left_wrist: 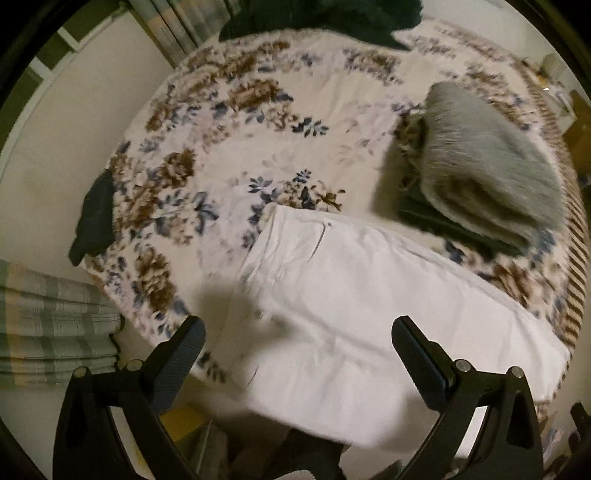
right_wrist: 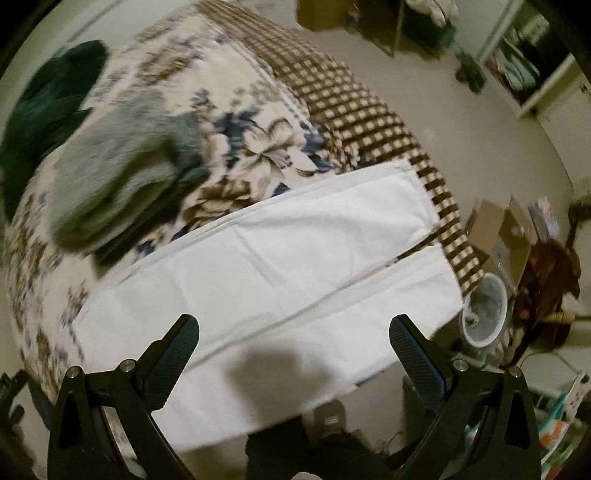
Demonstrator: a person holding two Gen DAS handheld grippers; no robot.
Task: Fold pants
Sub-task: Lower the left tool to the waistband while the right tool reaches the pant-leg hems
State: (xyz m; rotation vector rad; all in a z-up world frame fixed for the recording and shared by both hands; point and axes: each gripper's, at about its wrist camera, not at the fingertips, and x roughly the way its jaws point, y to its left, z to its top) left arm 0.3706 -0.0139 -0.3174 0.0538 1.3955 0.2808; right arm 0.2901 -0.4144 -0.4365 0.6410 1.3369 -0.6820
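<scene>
No writing I can read anywhere, no brand or label on the cloth; both views are smeared with motion blur.

My left gripper (left_wrist: 297, 328) hangs above the white pants (left_wrist: 354, 295), jaws spread wide, nothing between them. My right gripper (right_wrist: 293, 330) is the same: jaws well apart, empty, hovering over the pants (right_wrist: 280, 258).

The pants lie flat along the near edge of the bed (left_wrist: 229, 147), on its flowered cover. In the left view the waist end sits toward the middle of the bed, with a small button or rivet showing near the top edge. In the right view the two legs run side by side toward the bed's right edge, a seam line between them, and the leg ends reach the brown checked border (right_wrist: 354, 107). The near edge of the pants hangs a little over the bedside.

Just behind the pants sits a folded grey stack (left_wrist: 487, 162) on something darker, close to the far edge of the pants but I can't tell if they touch. A dark green heap (left_wrist: 332, 18) lies at the far end. Between those, the cover is open. A dark cloth (left_wrist: 96, 218) droops off the left edge. On the floor to the right stands a white bucket (right_wrist: 484, 314) and an open cardboard box (right_wrist: 506, 229).
</scene>
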